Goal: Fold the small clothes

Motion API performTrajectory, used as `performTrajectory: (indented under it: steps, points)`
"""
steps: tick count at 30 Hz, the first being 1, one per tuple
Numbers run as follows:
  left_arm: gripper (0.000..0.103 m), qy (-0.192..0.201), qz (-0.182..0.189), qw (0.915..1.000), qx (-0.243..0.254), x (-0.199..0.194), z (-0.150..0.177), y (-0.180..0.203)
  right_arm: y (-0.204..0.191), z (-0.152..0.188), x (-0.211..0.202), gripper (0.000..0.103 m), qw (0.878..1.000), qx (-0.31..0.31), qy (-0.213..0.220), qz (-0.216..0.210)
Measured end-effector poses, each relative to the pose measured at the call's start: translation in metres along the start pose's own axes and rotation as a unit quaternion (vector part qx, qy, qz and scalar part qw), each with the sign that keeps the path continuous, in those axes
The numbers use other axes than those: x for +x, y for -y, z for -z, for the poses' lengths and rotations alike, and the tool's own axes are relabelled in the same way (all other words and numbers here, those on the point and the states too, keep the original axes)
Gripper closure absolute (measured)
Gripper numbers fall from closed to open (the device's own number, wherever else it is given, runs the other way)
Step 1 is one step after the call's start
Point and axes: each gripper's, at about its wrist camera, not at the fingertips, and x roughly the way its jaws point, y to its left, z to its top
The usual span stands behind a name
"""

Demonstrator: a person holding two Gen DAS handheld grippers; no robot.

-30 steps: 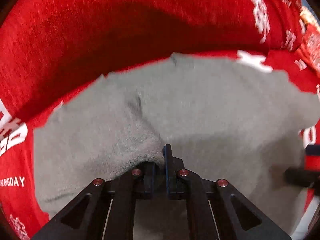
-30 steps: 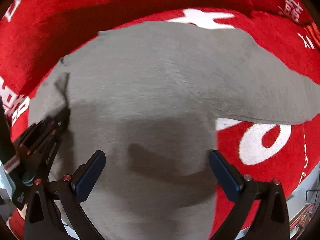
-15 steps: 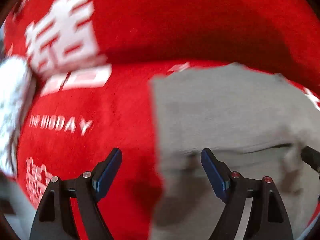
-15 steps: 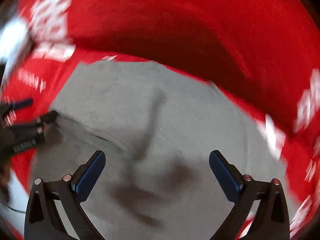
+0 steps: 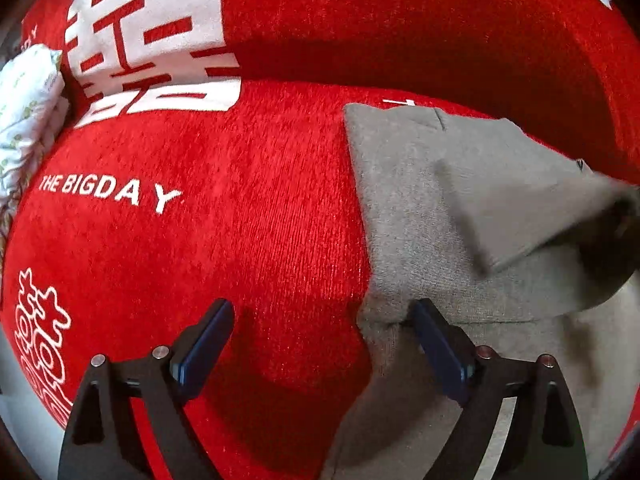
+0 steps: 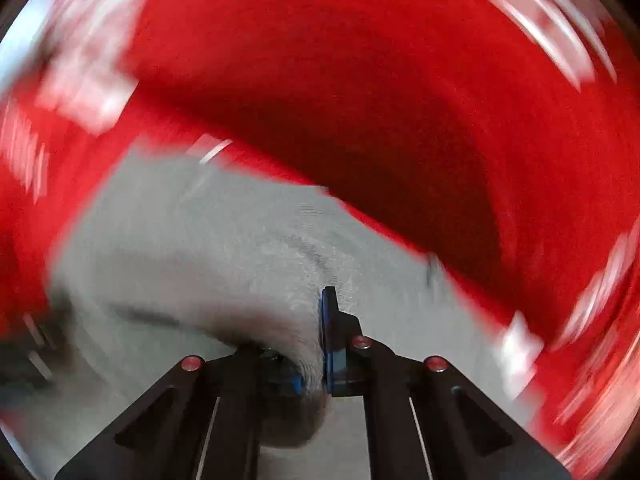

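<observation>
A small grey garment [image 5: 452, 216] lies on a red cover with white print [image 5: 224, 216]. One flap of it [image 5: 532, 196] is folded over and lifted at the right. My left gripper [image 5: 320, 328] is open and low over the garment's left edge, with its right finger [image 5: 436, 340] on the grey cloth and its left finger over the red cover. My right gripper [image 6: 316, 340] is shut on a fold of the grey garment [image 6: 224, 264]. The right wrist view is blurred by motion.
A white patterned bundle [image 5: 28, 100] lies at the far left of the red cover. The cover's raised back [image 5: 400, 28] runs behind the garment. A pale floor strip [image 5: 24, 412] shows at the lower left edge.
My left gripper let go of the grey cloth, opened and moved to the garment's left edge. My right gripper went from open to shut on a fold and is moving fast.
</observation>
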Motion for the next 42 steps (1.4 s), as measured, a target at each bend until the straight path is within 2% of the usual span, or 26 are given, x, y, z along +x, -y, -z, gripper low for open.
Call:
performTrajectory:
  steps: [1,2,3,5,6,8,9,10,11,12,13,15,18,20,22,26,28,29,30,31,32,33,35,38,41,42]
  points:
    - [0.012,0.002,-0.003,1.0,0.006,0.0,0.0,0.002,0.022,0.003,-0.002,0.097,0.998,0.062,-0.001,-0.022]
    - [0.012,0.002,-0.004,1.0,0.008,0.002,-0.002,0.0,0.054,0.011,-0.003,0.097,0.987,0.151,-0.003,-0.053]
    - [0.012,0.002,-0.002,1.0,0.009,0.002,-0.002,0.0,0.087,0.025,0.0,0.095,0.966,0.244,-0.011,-0.08]
    - [0.011,0.0,0.002,1.0,0.009,0.007,-0.006,-0.004,0.129,0.06,0.012,0.089,0.918,0.374,-0.036,-0.126]
    - [0.011,0.0,0.003,0.9999,0.011,0.007,-0.006,-0.004,0.149,0.084,0.022,0.089,0.882,0.44,-0.054,-0.162]
    - [0.011,0.001,0.002,0.9998,0.017,0.01,-0.009,-0.006,0.165,0.113,0.029,0.085,0.846,0.495,-0.071,-0.188]
    - [0.011,0.002,0.003,0.9998,0.021,0.011,-0.01,-0.007,0.171,0.128,0.032,0.074,0.824,0.526,-0.075,-0.195]
    - [0.011,0.001,0.004,0.9997,0.023,0.011,-0.011,-0.007,0.177,0.14,0.034,0.071,0.805,0.553,-0.069,-0.202]
    - [0.011,-0.004,0.006,0.9997,0.023,0.011,-0.012,-0.008,0.183,0.149,0.031,0.061,0.79,0.572,-0.06,-0.213]
    - [0.012,-0.011,0.009,0.9996,0.024,0.011,-0.015,-0.01,0.187,0.155,0.027,0.054,0.78,0.584,-0.057,-0.217]
    - [0.012,-0.017,0.012,0.9995,0.024,0.011,-0.018,-0.012,0.187,0.157,0.023,0.05,0.777,0.587,-0.057,-0.22]
    - [0.012,-0.022,0.029,0.9992,0.017,0.006,-0.028,-0.021,0.177,0.154,0.014,0.041,0.786,0.567,-0.064,-0.238]
    - [0.012,-0.024,0.059,0.998,-0.004,0.005,-0.053,-0.039,0.133,0.14,0.013,0.041,0.79,0.518,-0.087,-0.316]
    - [0.012,-0.036,0.079,0.9961,-0.013,0.013,-0.069,-0.046,0.091,0.129,0.021,0.041,0.78,0.494,-0.108,-0.368]
    - [0.012,-0.053,0.1,0.9935,-0.013,0.026,-0.091,-0.048,0.044,0.118,0.032,0.041,0.762,0.478,-0.13,-0.416]
    - [0.012,-0.081,0.123,0.9891,0.001,0.051,-0.112,-0.037,-0.007,0.107,0.064,0.041,0.729,0.493,-0.146,-0.452]
    - [0.022,-0.103,0.139,0.9849,-0.002,0.064,-0.115,-0.032,-0.016,0.109,0.075,0.041,0.716,0.51,-0.145,-0.455]
    - [0.041,-0.113,0.142,0.9834,-0.004,0.069,-0.115,-0.031,-0.019,0.109,0.077,0.041,0.714,0.515,-0.143,-0.452]
    - [0.046,-0.126,0.147,0.9811,-0.008,0.075,-0.115,-0.03,-0.02,0.108,0.078,0.044,0.714,0.519,-0.141,-0.448]
    - [0.051,-0.119,0.149,0.9815,-0.01,0.074,-0.115,-0.03,-0.021,0.107,0.078,0.049,0.714,0.522,-0.141,-0.446]
    - [0.084,-0.114,0.158,0.9808,-0.009,0.072,-0.116,-0.03,-0.028,0.103,0.079,0.076,0.713,0.523,-0.143,-0.445]
    - [0.095,-0.118,0.182,0.9762,-0.007,0.072,-0.117,-0.03,-0.028,0.104,0.079,0.096,0.71,0.523,-0.145,-0.449]
    - [0.094,-0.118,0.194,0.9739,-0.007,0.068,-0.122,-0.032,-0.034,0.097,0.076,0.096,0.704,0.52,-0.14,-0.462]
    - [0.095,-0.111,0.197,0.974,0.013,0.064,-0.126,-0.037,-0.044,0.093,0.07,0.096,0.709,0.504,-0.133,-0.475]
    - [0.095,-0.112,0.172,0.9782,0.035,0.072,-0.126,-0.038,-0.066,0.093,0.077,0.096,0.718,0.489,-0.152,-0.47]
    - [0.095,-0.107,0.171,0.9788,0.036,0.073,-0.125,-0.04,-0.073,0.094,0.081,0.096,0.729,0.479,-0.162,-0.462]
